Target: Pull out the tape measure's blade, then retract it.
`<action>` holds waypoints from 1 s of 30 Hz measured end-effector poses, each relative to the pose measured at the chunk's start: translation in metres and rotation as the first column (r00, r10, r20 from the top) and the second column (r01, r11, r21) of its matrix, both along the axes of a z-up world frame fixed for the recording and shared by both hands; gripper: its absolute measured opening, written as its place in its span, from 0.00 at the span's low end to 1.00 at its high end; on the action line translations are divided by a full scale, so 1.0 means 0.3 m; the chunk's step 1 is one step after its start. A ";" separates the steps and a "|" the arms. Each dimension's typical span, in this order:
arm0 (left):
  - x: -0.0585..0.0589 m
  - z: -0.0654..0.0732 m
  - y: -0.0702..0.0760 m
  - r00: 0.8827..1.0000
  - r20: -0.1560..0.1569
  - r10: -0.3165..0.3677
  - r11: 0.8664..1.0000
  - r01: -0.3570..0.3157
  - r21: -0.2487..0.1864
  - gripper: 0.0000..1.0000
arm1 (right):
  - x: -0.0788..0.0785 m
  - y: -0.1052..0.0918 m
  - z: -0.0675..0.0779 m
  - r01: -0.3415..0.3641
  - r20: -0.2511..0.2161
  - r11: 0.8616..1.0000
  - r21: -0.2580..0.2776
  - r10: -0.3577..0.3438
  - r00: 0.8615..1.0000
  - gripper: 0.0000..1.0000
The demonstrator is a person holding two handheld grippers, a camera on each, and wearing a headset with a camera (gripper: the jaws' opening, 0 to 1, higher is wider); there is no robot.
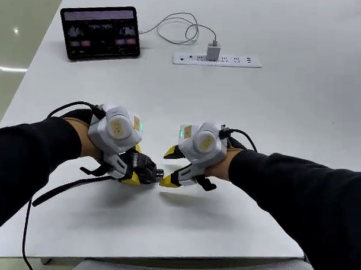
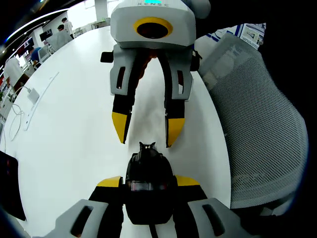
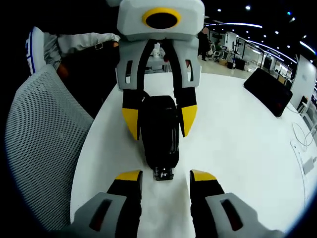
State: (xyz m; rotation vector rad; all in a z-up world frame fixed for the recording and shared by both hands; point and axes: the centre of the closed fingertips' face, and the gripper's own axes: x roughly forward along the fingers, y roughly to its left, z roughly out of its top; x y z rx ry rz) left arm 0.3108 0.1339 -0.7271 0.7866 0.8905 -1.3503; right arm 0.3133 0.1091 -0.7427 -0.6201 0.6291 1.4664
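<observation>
A black tape measure [image 1: 146, 167] is clamped in my left gripper [image 1: 137, 165], which holds it just above the white table [image 1: 276, 114]. In the left gripper view the case [image 2: 148, 181] fills the gap between my yellow-tipped fingers [image 2: 110, 181], and its small blade hook [image 2: 147, 146] points forward. My right gripper [image 1: 169, 166] faces it from the right, open. In the right gripper view the blade hook [image 3: 163, 173] lies between my own spread fingertips [image 3: 129, 176] without touching either. The blade looks fully wound in.
A dark tablet [image 1: 100, 31] stands at the far left of the table. A white power strip [image 1: 217, 59] with a charger and looped cable [image 1: 179, 27] lies behind the grippers. A grey mesh chair [image 2: 252, 134] sits at the table's near edge.
</observation>
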 end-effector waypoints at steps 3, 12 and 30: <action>0.000 -0.001 -0.001 1.000 -0.001 0.000 1.000 0.000 -0.002 0.35 | 0.001 0.003 -0.004 -0.002 0.000 1.000 -0.003 0.002 1.000 0.31; -0.001 0.000 -0.003 1.000 -0.003 0.001 1.000 -0.001 -0.007 0.35 | 0.004 -0.002 -0.029 -0.023 0.002 1.000 -0.022 0.023 1.000 0.21; -0.007 0.002 -0.004 1.000 -0.001 -0.009 1.000 0.009 -0.002 0.35 | -0.011 0.011 -0.053 -0.083 0.020 0.996 -0.043 0.084 0.996 0.12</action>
